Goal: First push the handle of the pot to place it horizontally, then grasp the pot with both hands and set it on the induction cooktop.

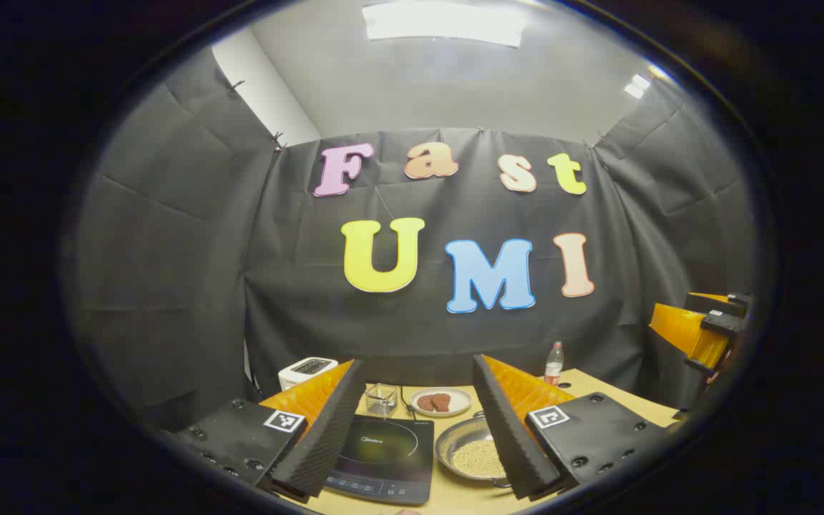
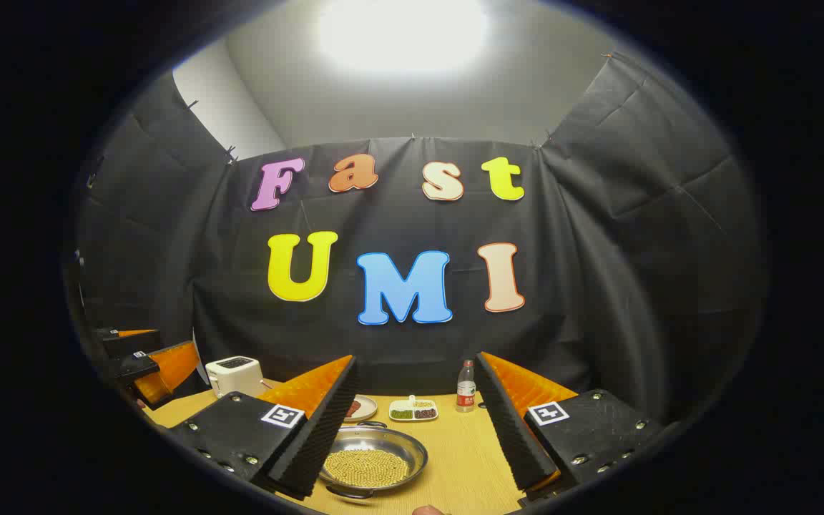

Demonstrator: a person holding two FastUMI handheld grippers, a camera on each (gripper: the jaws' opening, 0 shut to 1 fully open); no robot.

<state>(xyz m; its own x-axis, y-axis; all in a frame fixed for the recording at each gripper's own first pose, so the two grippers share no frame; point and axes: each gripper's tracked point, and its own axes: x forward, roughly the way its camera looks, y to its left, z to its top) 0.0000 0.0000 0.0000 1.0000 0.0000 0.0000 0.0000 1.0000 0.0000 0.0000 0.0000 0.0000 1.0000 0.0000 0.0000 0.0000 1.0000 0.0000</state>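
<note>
Overhead: both grippers agape above one wooden table (image 2: 469,458).
One round steel pot (image 2: 373,458) of small pale beads sits just right of one glossy flat induction cooktop (image 1: 383,458); left gripper (image 1: 419,429), right gripper (image 2: 412,429) grip nothing.

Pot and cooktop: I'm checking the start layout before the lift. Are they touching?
Apart. The left gripper view shows a strip of bare table between the pot and the cooktop.

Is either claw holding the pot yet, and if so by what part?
Nothing is held. The left claw and right claw are both open above the table, clear of the pot.
</note>
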